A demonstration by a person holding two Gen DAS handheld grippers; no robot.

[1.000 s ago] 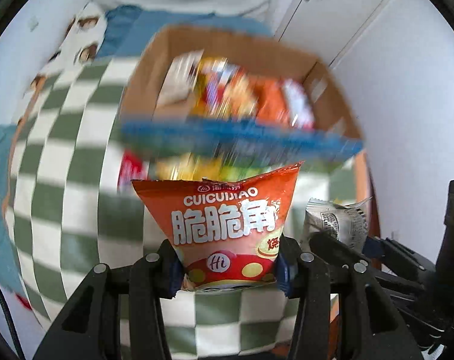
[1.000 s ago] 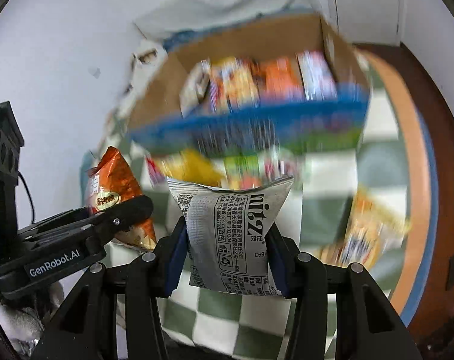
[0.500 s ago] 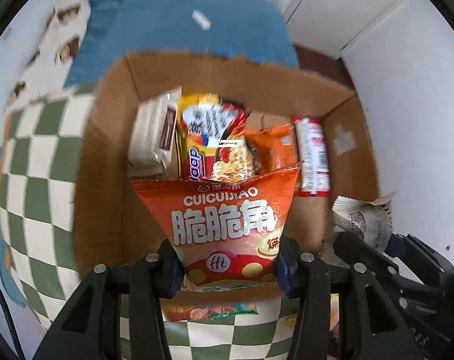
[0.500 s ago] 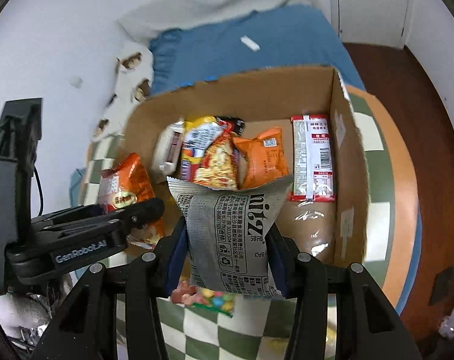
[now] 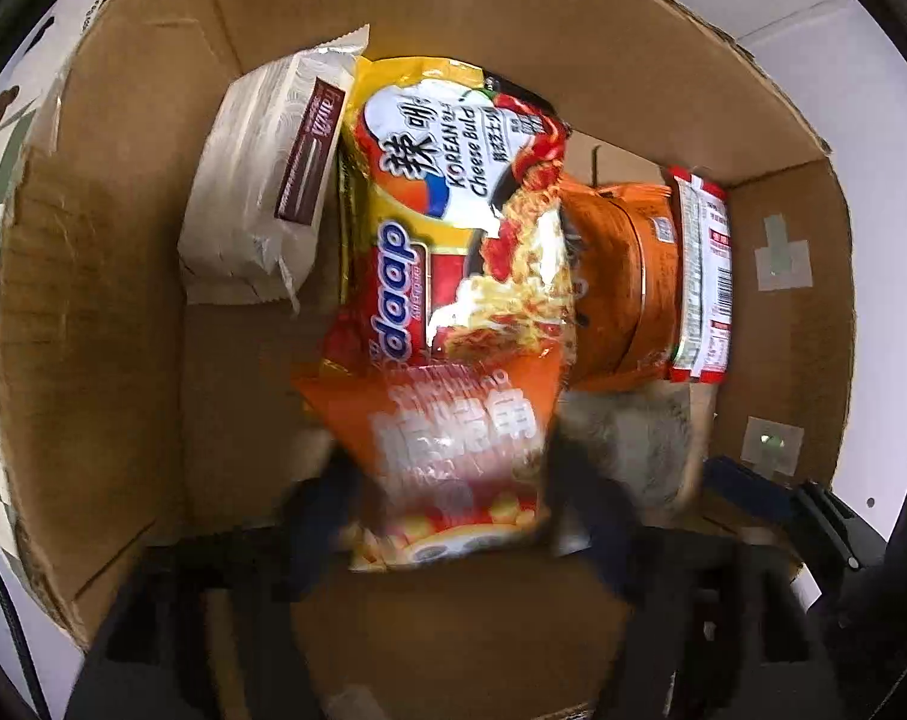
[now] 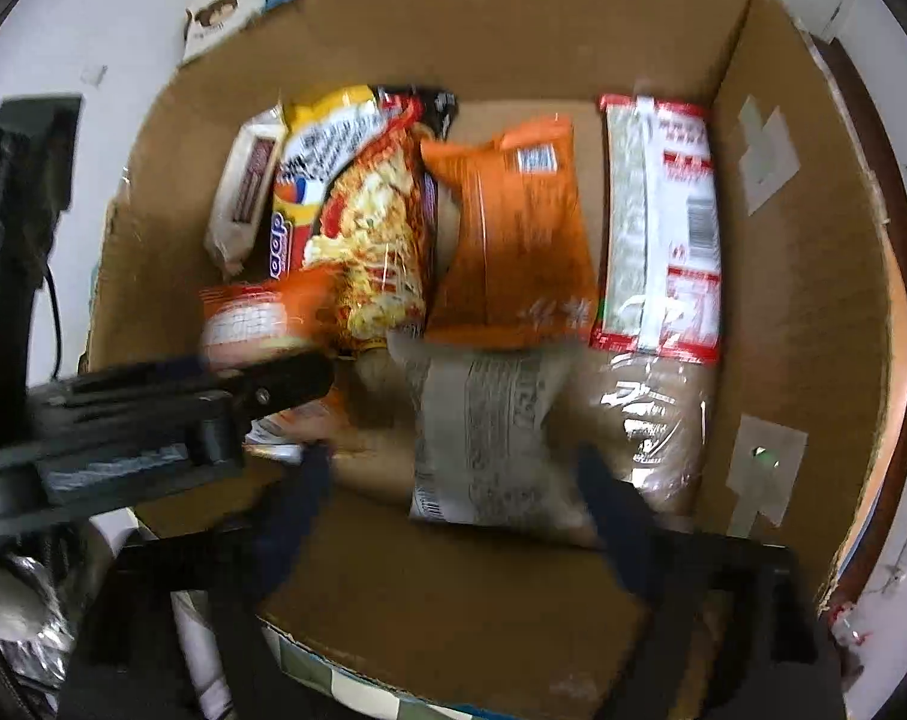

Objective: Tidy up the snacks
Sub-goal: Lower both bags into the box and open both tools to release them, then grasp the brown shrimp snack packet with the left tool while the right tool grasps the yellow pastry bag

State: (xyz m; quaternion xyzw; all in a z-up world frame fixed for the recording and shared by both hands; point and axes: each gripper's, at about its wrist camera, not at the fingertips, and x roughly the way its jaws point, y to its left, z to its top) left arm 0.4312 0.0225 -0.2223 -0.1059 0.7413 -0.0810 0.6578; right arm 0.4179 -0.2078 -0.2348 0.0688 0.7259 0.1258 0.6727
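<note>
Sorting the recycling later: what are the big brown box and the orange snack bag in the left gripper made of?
Big brown box: looks like matte corrugated cardboard, with raw frayed edges and fold creases. Orange snack bag: probably glossy plastic film, wrinkled and printed, though blurred here.

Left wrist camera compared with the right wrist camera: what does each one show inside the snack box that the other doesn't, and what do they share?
Only the left wrist view shows the printed front of the orange chip bag at the left gripper. Only the right wrist view shows a clear bag of brown contents on the box floor, beside the grey bag lying between the right gripper's spread fingers. Both show the cardboard box holding the yellow noodle packet, white packet, orange packet and red-and-white packet.
</note>
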